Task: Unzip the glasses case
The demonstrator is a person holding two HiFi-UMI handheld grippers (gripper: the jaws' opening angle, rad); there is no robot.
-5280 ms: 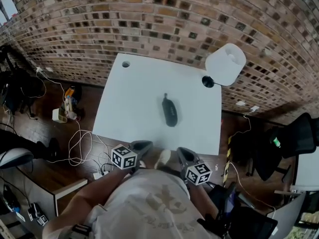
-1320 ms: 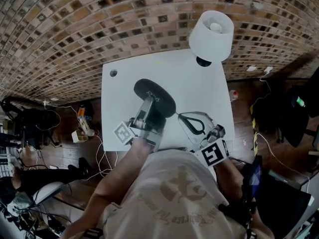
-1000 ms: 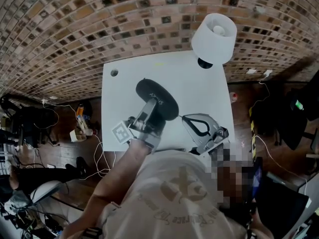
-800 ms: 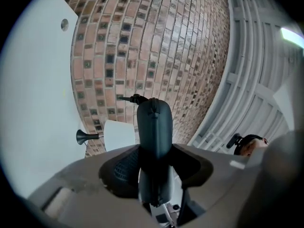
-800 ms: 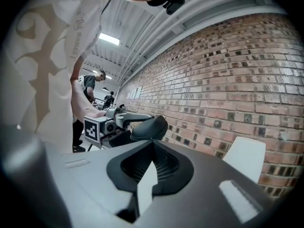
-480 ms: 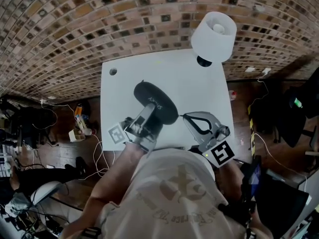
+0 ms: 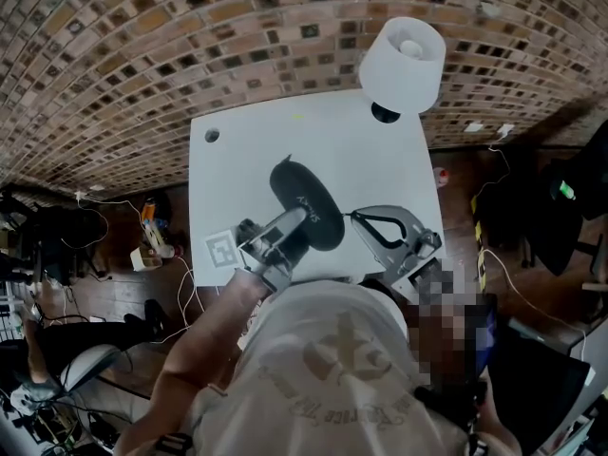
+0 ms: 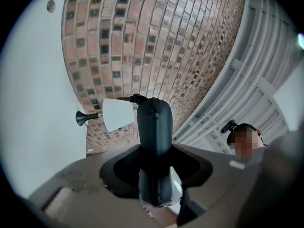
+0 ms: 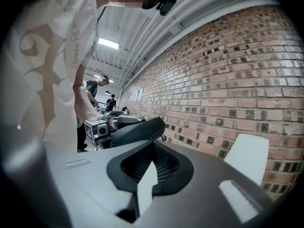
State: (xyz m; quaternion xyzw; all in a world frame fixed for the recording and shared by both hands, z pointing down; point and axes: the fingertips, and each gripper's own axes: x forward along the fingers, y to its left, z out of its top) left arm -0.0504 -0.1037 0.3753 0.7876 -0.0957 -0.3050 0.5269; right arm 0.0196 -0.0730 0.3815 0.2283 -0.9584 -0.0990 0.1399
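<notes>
The left claw [image 7: 296, 226] grips a dark glasses case [image 7: 306, 204] over the white desk [image 7: 228, 169]; its jaws have just been closing on the case between them. The right claw [image 7: 355, 218] points at the case's right edge, just beside it. A white lamp [image 7: 403, 52] stands at the desk's far right corner, before a brick wall [image 7: 142, 55].

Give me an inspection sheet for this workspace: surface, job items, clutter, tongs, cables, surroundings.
Surface: white table, bare except for a white lamp at its far right corner.
Job's things: dark glasses case, held above the table.
Clutter: nothing seen on the table.
Tongs: left tongs shut on the case, jaws have just been closing; right tongs shut, tips at the case's end; a grip on the zip pull cannot be told.
Cables: white cables on the floor left of the table.
Surroundings: brick wall behind.
</notes>
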